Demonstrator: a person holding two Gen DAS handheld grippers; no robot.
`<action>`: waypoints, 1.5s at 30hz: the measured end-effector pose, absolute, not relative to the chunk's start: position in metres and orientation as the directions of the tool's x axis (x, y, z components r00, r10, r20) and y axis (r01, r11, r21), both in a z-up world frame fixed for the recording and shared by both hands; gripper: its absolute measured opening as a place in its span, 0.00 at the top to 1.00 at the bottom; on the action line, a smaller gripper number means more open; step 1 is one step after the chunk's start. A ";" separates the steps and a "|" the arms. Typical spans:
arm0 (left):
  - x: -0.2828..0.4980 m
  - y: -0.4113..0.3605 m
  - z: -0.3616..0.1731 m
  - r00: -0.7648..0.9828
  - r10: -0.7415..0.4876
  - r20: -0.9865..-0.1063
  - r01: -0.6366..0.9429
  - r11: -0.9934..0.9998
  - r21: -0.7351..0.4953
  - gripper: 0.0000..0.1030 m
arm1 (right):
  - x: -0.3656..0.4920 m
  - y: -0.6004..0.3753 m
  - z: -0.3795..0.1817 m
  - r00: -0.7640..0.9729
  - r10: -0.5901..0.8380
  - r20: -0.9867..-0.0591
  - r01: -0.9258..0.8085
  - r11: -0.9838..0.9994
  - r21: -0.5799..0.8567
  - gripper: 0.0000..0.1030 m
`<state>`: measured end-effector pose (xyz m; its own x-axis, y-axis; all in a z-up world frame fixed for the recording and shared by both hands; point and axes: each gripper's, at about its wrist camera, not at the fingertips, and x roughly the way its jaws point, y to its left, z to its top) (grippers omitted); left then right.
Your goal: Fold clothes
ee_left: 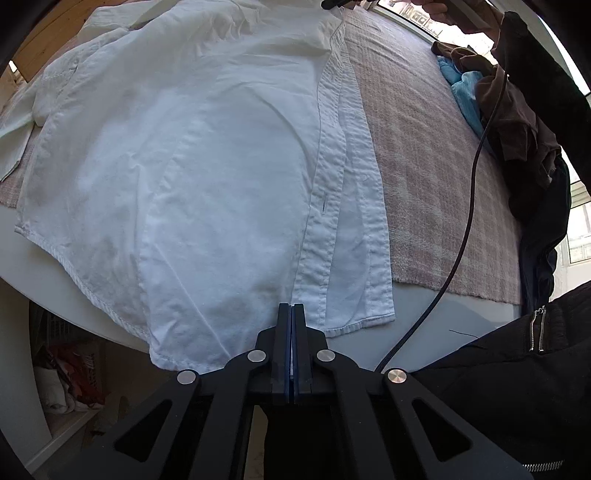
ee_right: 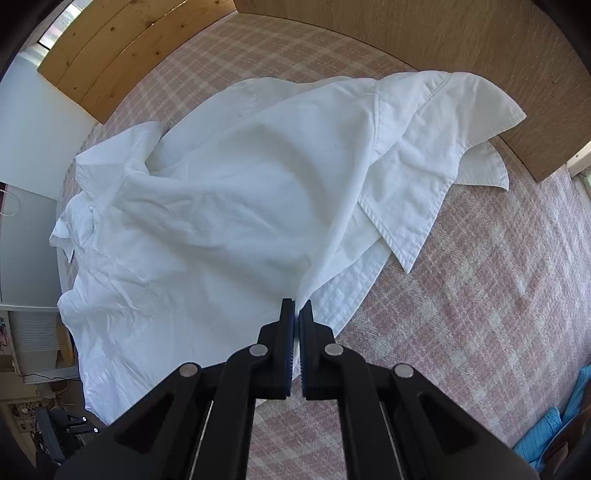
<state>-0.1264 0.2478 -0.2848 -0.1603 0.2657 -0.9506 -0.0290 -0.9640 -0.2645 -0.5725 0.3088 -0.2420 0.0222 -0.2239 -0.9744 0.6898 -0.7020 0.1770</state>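
Note:
A white button shirt [ee_left: 207,155] lies spread on a pink checked blanket [ee_left: 424,177], its button placket running away from me. My left gripper [ee_left: 291,308] is shut on the shirt's bottom hem beside the placket. In the right wrist view the shirt [ee_right: 221,192] is bunched, with the collar at the left and a sleeve cuff [ee_right: 410,221] at the right. My right gripper [ee_right: 297,304] is shut on a raised edge of the shirt, which rises in a taut fold to its tips. The right gripper [ee_left: 334,3] shows at the top of the left wrist view, at the shirt's far edge.
A heap of brown clothes [ee_left: 517,110] and a blue cloth [ee_left: 465,92] lie on the blanket at the right, the blue cloth [ee_right: 546,428] also showing at the right wrist view's lower right. A black cable [ee_left: 472,184] hangs across. A wooden board [ee_right: 443,37] stands behind. A person's dark jacket [ee_left: 517,369] is close.

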 end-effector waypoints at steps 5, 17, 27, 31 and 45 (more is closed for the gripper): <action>-0.128 0.245 -0.277 -0.181 0.318 -0.930 -0.015 -0.947 -0.321 1.00 | -0.574 0.305 -0.207 -0.033 -0.269 -0.963 0.707 -0.687 0.167 0.98; -0.144 0.266 -0.280 -0.166 0.368 -0.915 -0.037 -0.929 -0.368 0.97 | -0.605 0.286 -0.232 -0.281 0.016 -0.959 0.698 -0.682 -0.216 0.98; -0.151 0.307 -0.290 -0.132 0.186 -0.974 -0.160 -0.973 -0.165 0.85 | -0.614 0.299 -0.243 -0.174 -0.023 -0.984 0.696 -0.710 -0.106 0.98; -0.152 0.281 -0.295 -0.127 0.274 -0.953 -0.063 -0.961 -0.268 1.00 | -0.613 0.299 -0.242 -0.118 -0.053 -0.992 0.701 -0.712 -0.045 0.96; -0.162 0.305 -0.287 -0.132 0.164 -0.978 -0.110 -0.983 -0.150 0.74 | -0.591 0.328 -0.220 0.026 -0.207 -0.978 0.655 -0.736 0.173 0.53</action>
<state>-0.1623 0.3050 -0.2869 -0.1325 0.1639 -0.9775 -0.1105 -0.9825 -0.1498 -0.5912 0.3285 -0.2203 0.0259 -0.2073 -0.9779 0.6550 -0.7355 0.1732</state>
